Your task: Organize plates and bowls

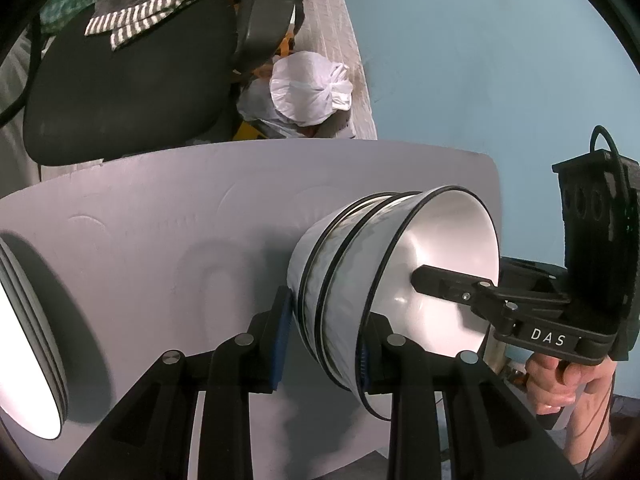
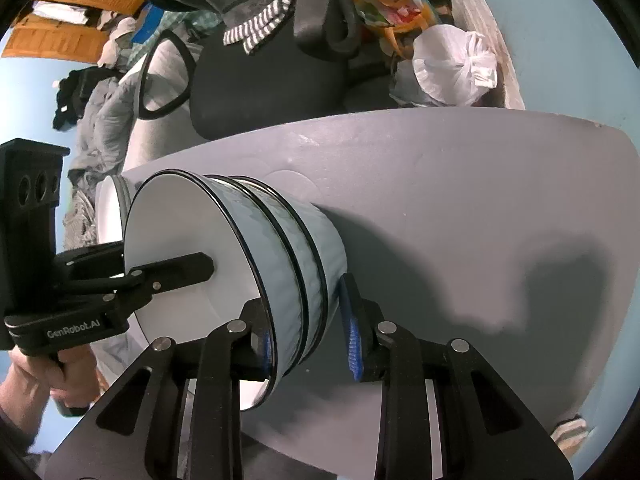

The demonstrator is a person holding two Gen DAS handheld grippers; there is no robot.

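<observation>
Big grey board (image 1: 160,240) fills the ground under both sets of jaws, its near edge cut off by the left gripper's arms. Beyond the jaws, past the board's far edge, sits a black office chair (image 1: 120,92), its top lost out of shot.

Now the main item: a stack of three bowls (image 1: 344,280), nested, dark-rimmed, white inside, standing on the board. It sits right in the left gripper (image 1: 328,312), one finger outside the lowest bowl's wall and the other dipped inside the top bowl, where the rim hides its pad. Those jaws are clamped across the stacked walls, though the grip's lower part is out of sight.

Opposite side, same story: the right gripper (image 2: 304,296) straddles the walls too, with one blue pad (image 2: 352,336) outside, its tip against the lowest bowl, and the other pad tucked inside behind the rim. Clamped on the stack as well, and the outer pad's lower half stands off where the wall tapers.

Each camera catches only the inner finger of the other gripper; the bowls hide the outer one.

Well off to the left of the left jaws, a pile of white plates (image 1: 32,340) is cut by the frame edge, so its count is hard to make out.

Beyond the jaws lies a knotted white bag (image 1: 308,88), and a striped cloth (image 1: 140,20) is on the chair
</observation>
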